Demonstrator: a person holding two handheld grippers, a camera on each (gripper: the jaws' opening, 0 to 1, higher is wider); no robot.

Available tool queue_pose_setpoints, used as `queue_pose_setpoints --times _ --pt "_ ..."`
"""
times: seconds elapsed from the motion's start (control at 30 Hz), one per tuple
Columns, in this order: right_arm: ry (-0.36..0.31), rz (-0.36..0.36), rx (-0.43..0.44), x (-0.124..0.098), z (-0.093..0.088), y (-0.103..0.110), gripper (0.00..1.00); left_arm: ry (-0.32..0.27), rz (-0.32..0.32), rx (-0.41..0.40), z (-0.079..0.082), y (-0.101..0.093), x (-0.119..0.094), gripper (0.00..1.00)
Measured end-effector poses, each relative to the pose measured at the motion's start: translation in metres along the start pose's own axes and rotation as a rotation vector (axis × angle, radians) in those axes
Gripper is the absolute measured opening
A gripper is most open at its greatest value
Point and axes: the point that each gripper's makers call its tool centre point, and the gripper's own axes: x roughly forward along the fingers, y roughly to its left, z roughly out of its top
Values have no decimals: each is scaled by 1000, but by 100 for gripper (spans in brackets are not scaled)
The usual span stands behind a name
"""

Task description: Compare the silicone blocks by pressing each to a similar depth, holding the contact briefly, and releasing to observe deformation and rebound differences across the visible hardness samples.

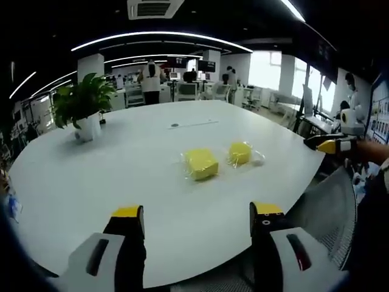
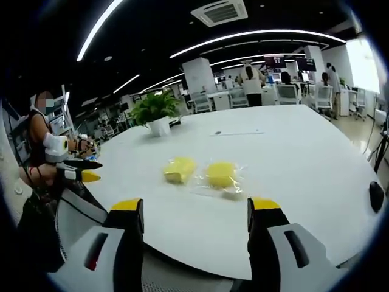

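Two yellow silicone blocks in clear wrap lie side by side on the white round table. The squarer block is on the left, the rounder block on the right. My left gripper hovers over the table's near edge, open and empty, well short of the blocks. My right gripper is likewise open and empty, at the near edge. The right gripper enters the left gripper view from the right. In the right gripper view the left gripper shows at the left, held by a person.
A potted green plant stands at the table's far left. A grey mesh chair is pushed against the near edge. A small dark object lies at the table's right rim. People and desks fill the office behind.
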Motion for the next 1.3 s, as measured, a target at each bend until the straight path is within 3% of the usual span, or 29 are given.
queue_pose_setpoints --times 0.4,0.93,1.3 --pt "3 -3 -6 2 4 -1 65 -15 -17 -53 12 6 9 70" --pt "16 -33 13 1 1 -6 65 -83 -54 -246 35 20 27 68" --pt "30 -50 19 6 3 -9 64 -82 -67 -244 48 22 49 69"
